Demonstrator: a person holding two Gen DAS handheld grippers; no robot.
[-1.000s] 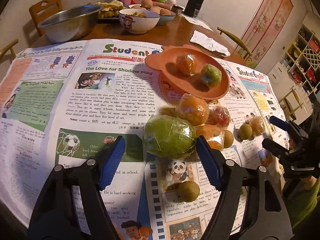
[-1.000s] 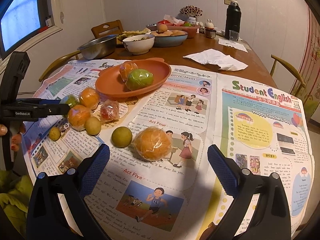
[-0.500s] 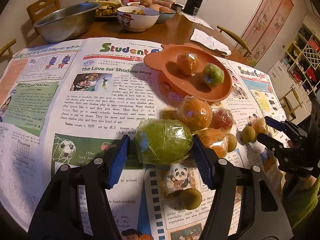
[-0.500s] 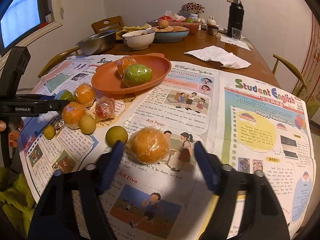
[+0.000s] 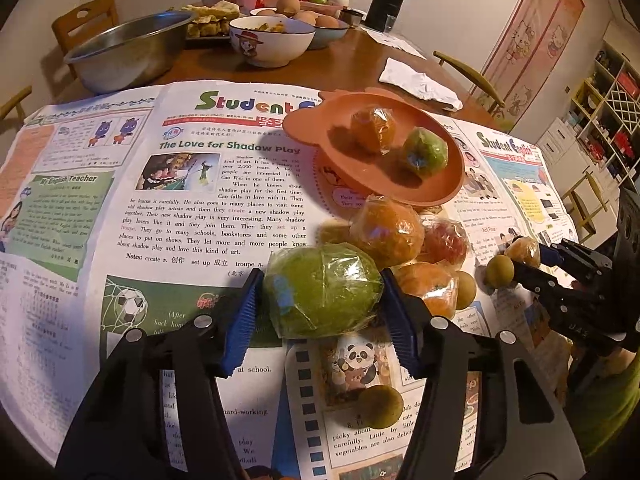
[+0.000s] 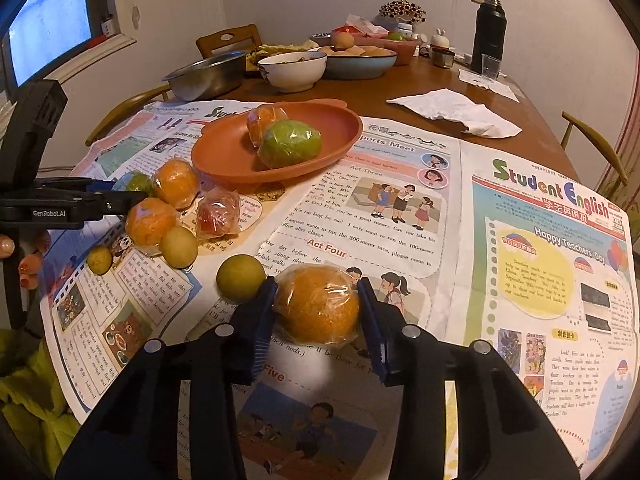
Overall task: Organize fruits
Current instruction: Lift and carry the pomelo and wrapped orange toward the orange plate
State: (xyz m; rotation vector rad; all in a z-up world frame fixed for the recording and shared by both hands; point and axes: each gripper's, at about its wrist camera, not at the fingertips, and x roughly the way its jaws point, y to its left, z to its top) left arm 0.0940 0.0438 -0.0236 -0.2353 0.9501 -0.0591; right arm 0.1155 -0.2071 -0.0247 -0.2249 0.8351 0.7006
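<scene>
Both grippers have closed since a second ago. Left gripper now pinches the wrapped green fruit beside the pile on the newspapered surface, long axis lying across the jaws. Right gripper clamps the wrapped orange, near-round. Step in hand: grasping. Next, likely: lift both clear, carry to the orange plate.

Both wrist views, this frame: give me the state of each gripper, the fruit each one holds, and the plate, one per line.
Left gripper: shut on the wrapped green fruit.
Wrapped green fruit: clamped between blue pads, by the fruit pile.
Right gripper: shut on the wrapped orange.
Wrapped orange: gripped, on the newspaper.
Orange plate: upright, holding two wrapped fruits.
</scene>
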